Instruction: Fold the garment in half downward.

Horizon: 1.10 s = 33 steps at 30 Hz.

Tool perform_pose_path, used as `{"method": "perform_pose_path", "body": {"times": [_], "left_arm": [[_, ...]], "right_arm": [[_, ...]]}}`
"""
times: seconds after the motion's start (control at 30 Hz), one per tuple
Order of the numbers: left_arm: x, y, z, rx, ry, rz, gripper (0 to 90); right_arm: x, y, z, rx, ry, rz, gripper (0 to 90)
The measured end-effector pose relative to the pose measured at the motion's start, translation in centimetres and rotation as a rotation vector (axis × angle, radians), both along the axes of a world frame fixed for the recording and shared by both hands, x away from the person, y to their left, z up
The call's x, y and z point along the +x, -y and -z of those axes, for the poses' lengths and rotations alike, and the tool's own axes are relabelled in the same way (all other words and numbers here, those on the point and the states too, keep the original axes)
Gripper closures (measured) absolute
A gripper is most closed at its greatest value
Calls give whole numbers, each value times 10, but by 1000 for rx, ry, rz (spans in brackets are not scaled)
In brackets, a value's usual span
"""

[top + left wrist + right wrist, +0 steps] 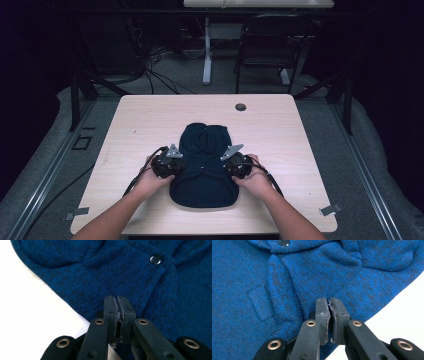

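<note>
Dim, murky high view; gripper views bright, perhaps overexposed.

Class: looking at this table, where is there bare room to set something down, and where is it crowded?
Bare table lies beyond the blue garment, around the round hole, and along both side edges. The near middle is crowded: left gripper and right gripper flank the garment.

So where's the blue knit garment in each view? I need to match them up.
High view: blue knit garment at table centre, between both grippers.
Left gripper view: fills the top and right.
Right gripper view: fills the top and left.
Shared landmark: the dark snap button in both gripper views.
</note>
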State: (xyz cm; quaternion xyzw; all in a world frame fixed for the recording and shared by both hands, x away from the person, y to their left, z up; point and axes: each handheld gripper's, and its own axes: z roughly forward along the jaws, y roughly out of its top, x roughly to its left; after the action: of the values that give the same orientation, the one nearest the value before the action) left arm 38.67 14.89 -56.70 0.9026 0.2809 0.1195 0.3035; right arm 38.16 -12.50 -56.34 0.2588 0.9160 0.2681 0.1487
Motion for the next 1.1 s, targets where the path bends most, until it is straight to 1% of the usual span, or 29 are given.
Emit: {"method": "perform_pose_path", "body": {"times": [0.03,0.07,0.1,0.17,0.2,0.23,0.33,0.37,0.4,0.47,0.5,0.53,0.57,0.6,0.63,0.67,0.7,0.73,0.77,0.8,0.83,0.87,0.9,0.93,0.97,1.0,1.03,1.07,1.1], "left_arm": [[-3,0,0,-1,-12,6,864],[-4,0,-1,7,-12,12,864],[-6,0,-2,16,-18,22,865],[-10,-1,-2,17,-25,28,865],[-12,-1,-2,14,-22,28,865],[-14,-2,-2,10,-27,30,866],[-21,-4,-2,11,-32,37,866],[-24,-5,-1,8,-27,41,866],[-26,-5,-1,7,-28,44,864],[-27,-7,-2,-1,-40,40,859],[-27,-7,-2,-12,-48,36,825],[-26,-8,-4,-14,-47,36,825],[-22,-8,-6,-22,-46,36,790],[-20,-8,-8,-25,-42,30,790],[-15,-8,-13,-22,-34,18,777],[-10,-7,-17,-27,-30,14,745],[-7,-7,-20,-25,-20,12,711],[0,-6,-26,-23,-11,6,694],[5,-6,-30,-31,-12,8,694],[12,-6,-35,-52,-7,14,693],[17,-5,-38,-53,2,21,696],[22,-4,-41,-48,5,26,699],[27,-3,-44,-46,13,22,699],[34,-2,-47,-45,19,17,699],[38,-2,-48,-44,22,11,690],[43,0,-51,-42,31,6,670],[47,1,-52,-41,37,3,670],[51,2,-54,-40,40,-4,663],[56,4,-55,-32,50,-9,645]], "right_arm": [[-2,0,0,1,-1,-6,846],[-7,-1,-1,-17,1,-28,843],[-10,-1,0,-11,1,-30,843],[-15,-1,0,-11,2,-38,842],[-17,-1,0,0,1,-41,842],[-19,-1,0,1,-4,-41,842],[-25,-1,-1,-7,-9,-60,835],[-25,-1,-1,-7,-9,-60,835],[-29,-3,-1,-12,-4,-74,826],[-31,-3,-1,-16,-7,-76,817],[-34,-4,-4,-23,14,-84,818],[-34,-4,-4,-23,14,-84,818],[-32,-4,-11,-19,33,-96,822],[-32,-4,-11,-19,33,-96,822],[-29,-4,-14,-18,39,-93,822],[-24,-4,-20,-9,35,-86,816],[-15,-5,-29,-1,40,-75,797],[-8,-5,-35,-3,46,-75,773],[-8,-5,-35,-3,46,-75,773],[-4,-6,-38,8,45,-75,758],[3,-6,-43,8,51,-73,744],[14,-7,-48,6,58,-57,720],[14,-7,-48,6,58,-57,720],[21,-7,-51,-7,58,-59,711],[28,-8,-54,-16,57,-52,694],[39,-10,-57,-31,69,-55,677],[39,-10,-57,-31,69,-55,677],[43,-11,-57,-41,71,-56,673],[54,-13,-59,-73,80,-56,666]]}}
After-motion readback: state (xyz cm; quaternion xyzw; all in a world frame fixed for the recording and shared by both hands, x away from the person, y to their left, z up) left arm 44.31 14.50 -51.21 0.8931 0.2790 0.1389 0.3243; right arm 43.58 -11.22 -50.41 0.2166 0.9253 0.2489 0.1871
